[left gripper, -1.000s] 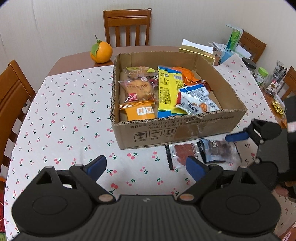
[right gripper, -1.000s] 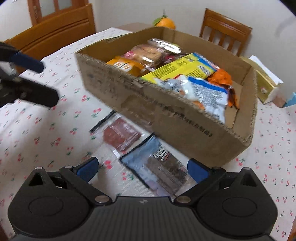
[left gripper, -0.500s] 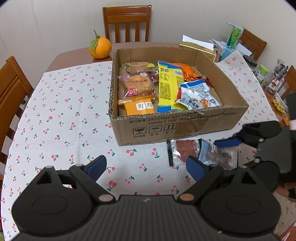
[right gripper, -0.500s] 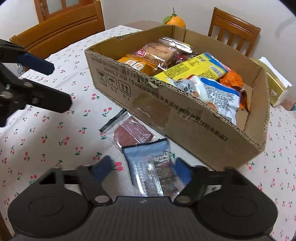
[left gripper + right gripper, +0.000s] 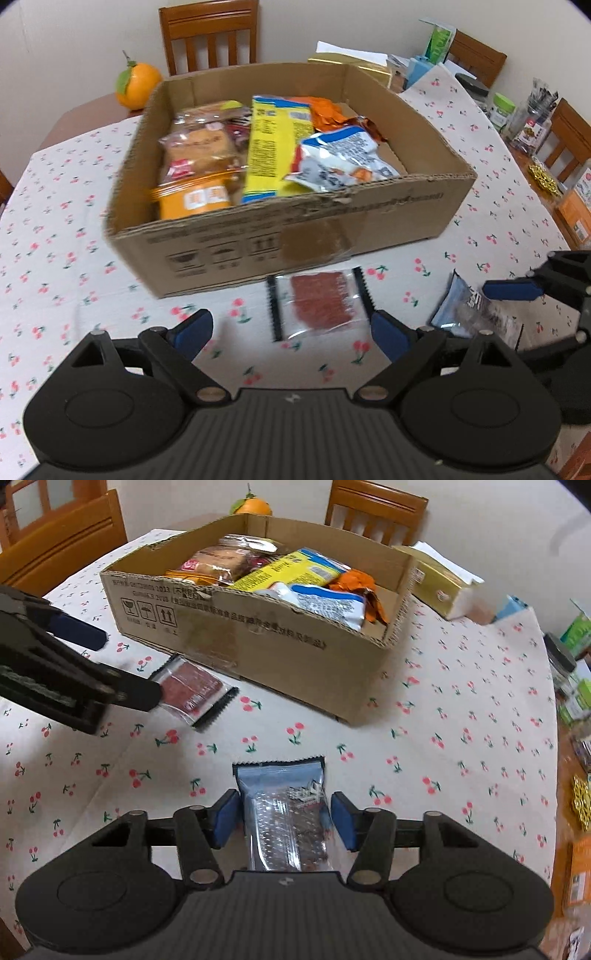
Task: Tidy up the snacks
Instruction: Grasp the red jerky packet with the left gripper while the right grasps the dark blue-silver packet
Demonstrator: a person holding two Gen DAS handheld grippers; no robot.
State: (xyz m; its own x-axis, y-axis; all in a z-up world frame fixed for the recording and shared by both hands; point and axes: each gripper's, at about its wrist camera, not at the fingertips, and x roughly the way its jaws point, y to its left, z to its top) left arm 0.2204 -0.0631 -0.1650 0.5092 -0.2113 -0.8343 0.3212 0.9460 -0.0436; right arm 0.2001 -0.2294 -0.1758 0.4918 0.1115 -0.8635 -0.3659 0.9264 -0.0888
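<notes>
A cardboard box [image 5: 306, 236] [image 5: 266, 638] holding several snack packets sits mid-table. A clear packet of red jerky [image 5: 319, 302] [image 5: 194, 688] lies on the cloth in front of it. My left gripper [image 5: 291, 330] is open and empty, hovering just before the red packet. My right gripper [image 5: 284, 818] is shut on a blue-and-clear snack packet [image 5: 286, 816], held above the cloth; this packet also shows in the left wrist view [image 5: 472, 314], at the right.
An orange [image 5: 136, 85] sits behind the box. A gold box [image 5: 439, 585], jars [image 5: 502, 110] and other clutter line the table's right side. Wooden chairs [image 5: 208, 35] surround the table with its cherry-print cloth [image 5: 461, 716].
My right gripper closed on the blue packet and drew it back to the right, away from the box. My left gripper moved in closer to the red packet.
</notes>
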